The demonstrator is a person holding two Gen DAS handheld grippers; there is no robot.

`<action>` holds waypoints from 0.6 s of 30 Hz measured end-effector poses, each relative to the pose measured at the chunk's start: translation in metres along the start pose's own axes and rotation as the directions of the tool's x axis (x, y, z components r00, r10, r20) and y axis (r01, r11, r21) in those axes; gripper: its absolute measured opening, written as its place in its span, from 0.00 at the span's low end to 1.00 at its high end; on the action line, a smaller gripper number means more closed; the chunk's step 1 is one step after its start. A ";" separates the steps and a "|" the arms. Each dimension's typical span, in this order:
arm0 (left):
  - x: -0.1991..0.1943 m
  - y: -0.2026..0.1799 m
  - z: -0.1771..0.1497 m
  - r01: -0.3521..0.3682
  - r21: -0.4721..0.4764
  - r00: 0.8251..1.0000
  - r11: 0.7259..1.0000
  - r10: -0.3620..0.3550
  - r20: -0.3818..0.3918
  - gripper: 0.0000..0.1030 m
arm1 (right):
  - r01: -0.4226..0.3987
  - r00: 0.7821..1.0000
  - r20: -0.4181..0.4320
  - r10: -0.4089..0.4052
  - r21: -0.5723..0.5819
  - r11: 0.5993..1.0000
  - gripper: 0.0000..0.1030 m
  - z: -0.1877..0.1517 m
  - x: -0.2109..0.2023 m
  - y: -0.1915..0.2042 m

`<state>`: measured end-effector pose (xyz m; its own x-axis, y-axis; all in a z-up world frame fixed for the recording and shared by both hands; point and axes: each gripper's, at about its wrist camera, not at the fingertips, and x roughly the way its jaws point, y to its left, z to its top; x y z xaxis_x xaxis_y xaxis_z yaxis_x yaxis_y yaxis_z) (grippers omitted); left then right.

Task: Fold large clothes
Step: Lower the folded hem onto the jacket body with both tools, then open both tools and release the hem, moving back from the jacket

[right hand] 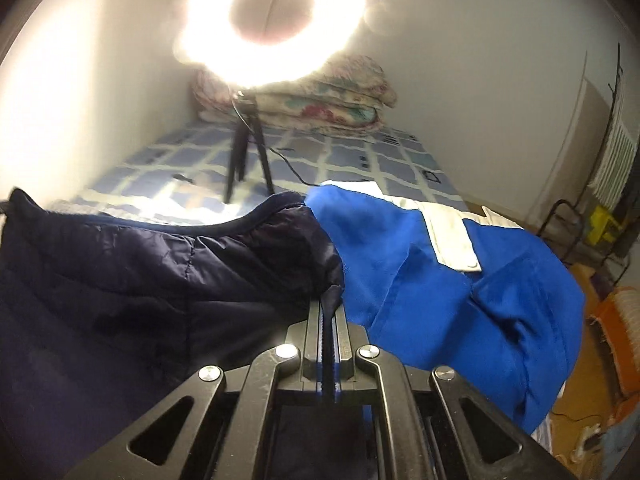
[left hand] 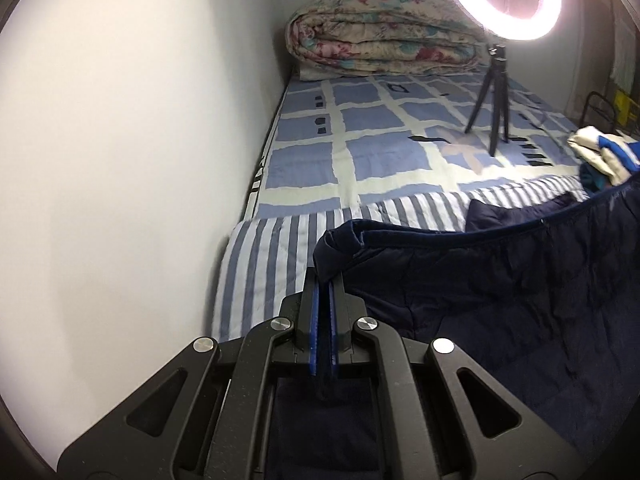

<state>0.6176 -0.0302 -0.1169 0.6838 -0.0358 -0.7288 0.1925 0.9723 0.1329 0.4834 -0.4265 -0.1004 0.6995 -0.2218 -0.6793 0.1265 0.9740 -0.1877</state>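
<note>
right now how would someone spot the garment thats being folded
On the bed with the checked blue sheet, look at the near end, in front of the ring light. The quilted navy jacket lies left of a bright blue and white garment; it alone is dark and puffy.

The dark navy quilted jacket (left hand: 500,280) hangs stretched between two held corners above the bed, its edge sagging in the middle.
</note>
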 end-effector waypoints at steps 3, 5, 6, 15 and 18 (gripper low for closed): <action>0.033 -0.011 0.003 -0.047 0.012 0.998 0.999 0.047 -0.030 0.02 | 0.062 0.998 -0.021 -0.063 -0.062 0.996 0.00 -0.002 0.017 0.016; 0.050 -0.016 0.000 -0.055 0.010 0.997 0.998 0.055 -0.056 0.02 | 0.085 0.996 -0.031 -0.087 -0.085 0.993 0.00 -0.004 0.021 0.019; 0.062 -0.018 -0.002 -0.060 0.008 0.995 0.998 0.060 -0.081 0.02 | 0.098 0.994 -0.030 -0.101 -0.101 0.990 0.00 -0.004 0.021 0.021; 0.055 -0.010 -0.006 -0.094 -0.045 0.991 0.995 0.090 -0.095 0.47 | 0.146 0.988 -0.023 -0.150 -0.132 0.980 0.29 0.004 -0.007 0.021; 0.026 0.000 0.002 -0.096 -0.062 0.994 0.993 0.093 -0.051 0.47 | 0.081 0.997 -0.013 -0.082 -0.058 0.995 0.31 0.005 -0.031 0.008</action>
<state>0.6371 -0.0313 -0.1343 0.6621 0.0661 -0.7465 0.0820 0.9837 0.1599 0.4663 -0.4121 -0.0774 0.6776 -0.3012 -0.6710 0.1416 0.9487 -0.2828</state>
